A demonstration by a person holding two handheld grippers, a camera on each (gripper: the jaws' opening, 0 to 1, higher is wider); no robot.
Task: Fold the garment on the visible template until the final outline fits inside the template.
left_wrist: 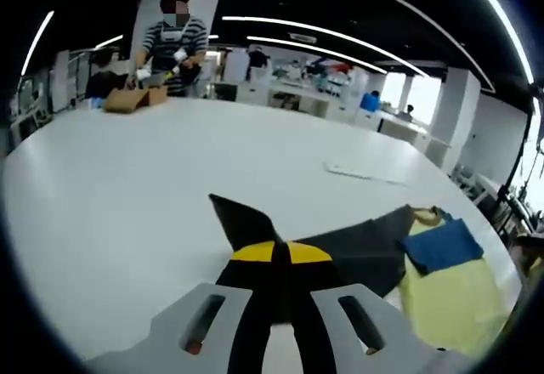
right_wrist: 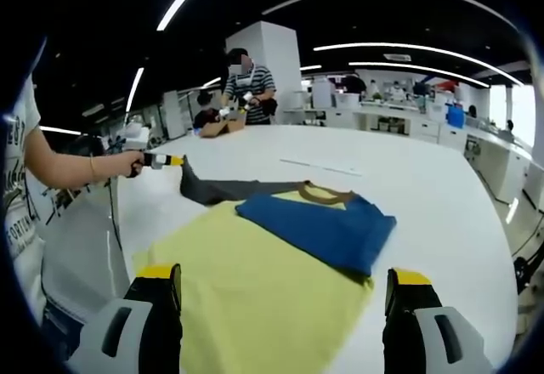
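Left gripper view: the left gripper (left_wrist: 280,259) has its yellow-tipped jaws closed on a dark grey sleeve (left_wrist: 246,221) of the garment (left_wrist: 374,251), which rises to a point just beyond the jaw tips and is lifted off the white table (left_wrist: 170,187). To the right of the jaws the garment shows dark grey, with a blue part (left_wrist: 442,245) folded over it and a tan collar at the fold, all lying on the pale yellow template (left_wrist: 450,302). Right gripper view: the right gripper (right_wrist: 285,297) has its jaws spread wide, holding nothing, with the yellow template between and ahead of them. The blue part lies ahead of the jaws; the grey sleeve stretches leftward to the left gripper, held in a person's hand (right_wrist: 132,163). Beyond the table stands a person in a striped shirt (right_wrist: 249,85).
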